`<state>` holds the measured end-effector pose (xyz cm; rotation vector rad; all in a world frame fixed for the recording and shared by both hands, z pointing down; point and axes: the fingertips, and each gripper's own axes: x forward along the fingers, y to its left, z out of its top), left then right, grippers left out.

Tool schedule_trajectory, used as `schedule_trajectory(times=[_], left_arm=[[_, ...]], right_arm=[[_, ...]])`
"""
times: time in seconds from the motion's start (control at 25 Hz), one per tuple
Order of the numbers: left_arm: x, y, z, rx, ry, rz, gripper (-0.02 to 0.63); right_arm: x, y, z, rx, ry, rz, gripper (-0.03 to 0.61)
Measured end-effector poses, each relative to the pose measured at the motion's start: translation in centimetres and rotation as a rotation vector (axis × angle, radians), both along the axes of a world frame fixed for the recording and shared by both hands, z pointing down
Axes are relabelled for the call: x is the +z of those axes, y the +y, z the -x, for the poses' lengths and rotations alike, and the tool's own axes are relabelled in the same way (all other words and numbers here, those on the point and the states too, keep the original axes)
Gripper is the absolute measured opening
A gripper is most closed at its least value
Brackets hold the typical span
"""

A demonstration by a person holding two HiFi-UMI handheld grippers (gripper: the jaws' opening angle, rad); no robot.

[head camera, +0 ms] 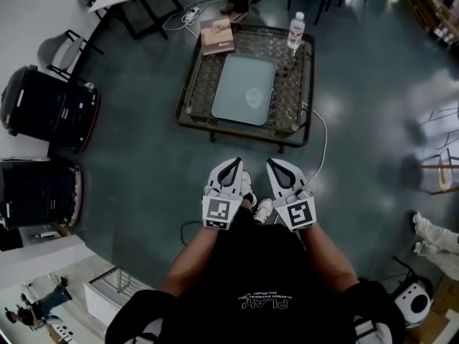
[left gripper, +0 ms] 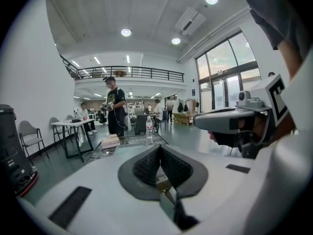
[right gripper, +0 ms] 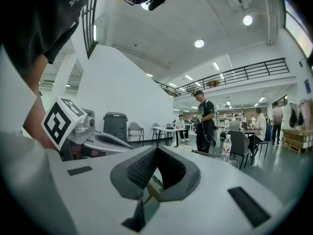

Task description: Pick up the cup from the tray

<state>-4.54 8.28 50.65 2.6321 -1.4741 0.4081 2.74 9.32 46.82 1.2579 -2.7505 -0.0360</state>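
Observation:
A clear cup (head camera: pixel 254 97) stands on a pale rectangular tray (head camera: pixel 233 99) on the low glass-topped table (head camera: pixel 193 84). Both grippers are held side by side close to the person's body, short of the table's near edge and well apart from the cup. The left gripper (head camera: pixel 234 163) has its jaws shut with nothing between them, tips meeting in its own view (left gripper: pixel 159 149). The right gripper (head camera: pixel 272 163) is likewise shut and empty (right gripper: pixel 156 150). Neither gripper view shows the cup.
A water bottle (head camera: pixel 295 31) and a book (head camera: pixel 216 36) sit at the table's far end. Two black bins (head camera: pixel 46 110) stand to the left. A cable (head camera: pixel 321 145) runs across the floor by the table's right corner. A person (left gripper: pixel 115 106) stands beyond the table.

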Motion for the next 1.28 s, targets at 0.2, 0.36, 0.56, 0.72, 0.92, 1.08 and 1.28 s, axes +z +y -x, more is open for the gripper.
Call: schedule_trajectory(times=[0.2, 0.36, 0.56, 0.72, 0.92, 1.08, 1.28], left_arm=[[0.7, -3.4, 0.2, 0.011, 0.0, 0.005, 0.008], [1.5, -5.9, 0.5, 0.029, -0.016, 0.018, 0.008], [2.5, -9.1, 0.9, 0.04, -0.013, 0.039, 0.008], [3.6, -10.9, 1.0, 0.058, -0.012, 0.058, 0.008], [4.9, -12.9, 1.4, 0.082, -0.008, 0.086, 0.008], [5.6, -14.4, 1.3, 0.103, -0.001, 0.098, 0.008], [5.5, -15.5, 0.7, 0.125, -0.005, 0.094, 0.008]], right_arm=[[0.1, -3.3, 0.2, -0.007, 0.025, -0.011, 0.008], [0.1, -6.2, 0.1, 0.008, 0.031, -0.013, 0.008], [1.0, -9.6, 0.2, 0.028, 0.041, 0.021, 0.008], [1.7, -11.6, 0.7, 0.032, 0.055, 0.033, 0.008], [1.9, -13.5, 1.0, 0.06, 0.054, 0.054, 0.008], [1.8, -14.5, 1.1, 0.075, 0.072, 0.048, 0.008], [1.7, -15.0, 0.9, 0.088, 0.078, 0.061, 0.008]])
